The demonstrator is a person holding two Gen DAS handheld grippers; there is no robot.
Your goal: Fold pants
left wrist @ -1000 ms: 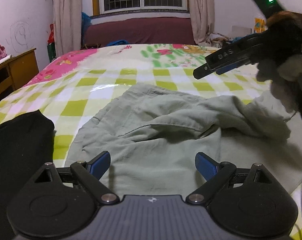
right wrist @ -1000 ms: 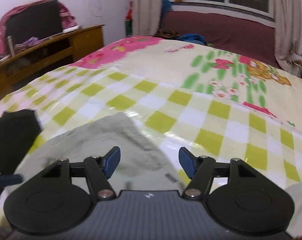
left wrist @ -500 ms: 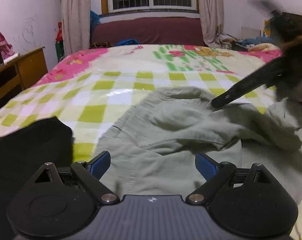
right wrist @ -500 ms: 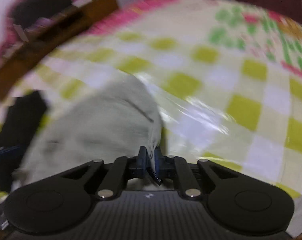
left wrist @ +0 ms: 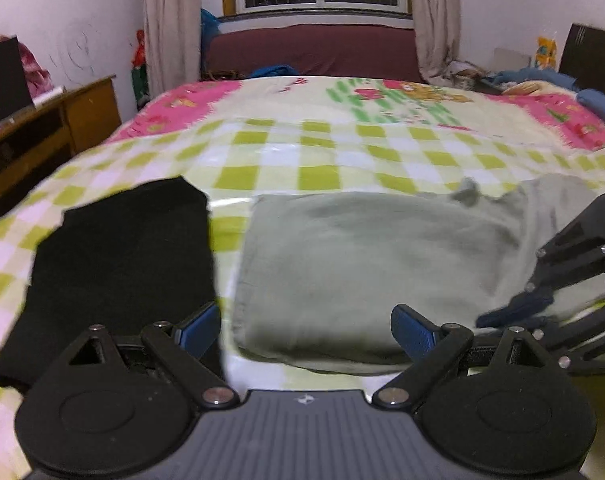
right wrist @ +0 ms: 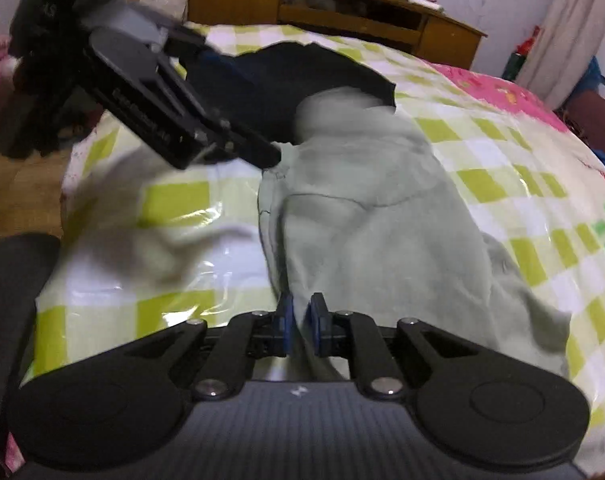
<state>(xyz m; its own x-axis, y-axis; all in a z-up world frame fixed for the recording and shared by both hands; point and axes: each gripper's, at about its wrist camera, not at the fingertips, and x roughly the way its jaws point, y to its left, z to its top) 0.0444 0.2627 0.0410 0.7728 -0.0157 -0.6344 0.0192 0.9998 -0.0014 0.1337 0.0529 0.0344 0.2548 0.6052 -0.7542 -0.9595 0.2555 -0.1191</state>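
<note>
Pale grey-green pants (left wrist: 362, 260) lie doubled over on the checked bedspread (left wrist: 310, 152), smooth across the top. My right gripper (right wrist: 301, 328) pinches the pants (right wrist: 382, 208) at their near edge; a fold of cloth sits between the blue pads, and its jaws are opening. In the left wrist view the right gripper (left wrist: 514, 312) comes in from the right, low over the pants' near right corner. My left gripper (left wrist: 306, 328) is open with nothing between its fingers, hovering over the pants' near left edge. The right wrist view shows the left gripper (right wrist: 238, 148) above the pants' far end.
A folded black garment (left wrist: 122, 260) lies just left of the pants, almost touching them. A wooden desk (left wrist: 42, 128) stands along the left side of the bed. Bedding and clutter (left wrist: 534, 84) are piled at the far right. The bed's near edge drops to the floor (right wrist: 18, 192).
The right gripper went from open to shut on the pants' edge and swept it across, rolling as it went. The rumpled pants now lie doubled over and smoother. The left gripper shifted sideways, still open.
</note>
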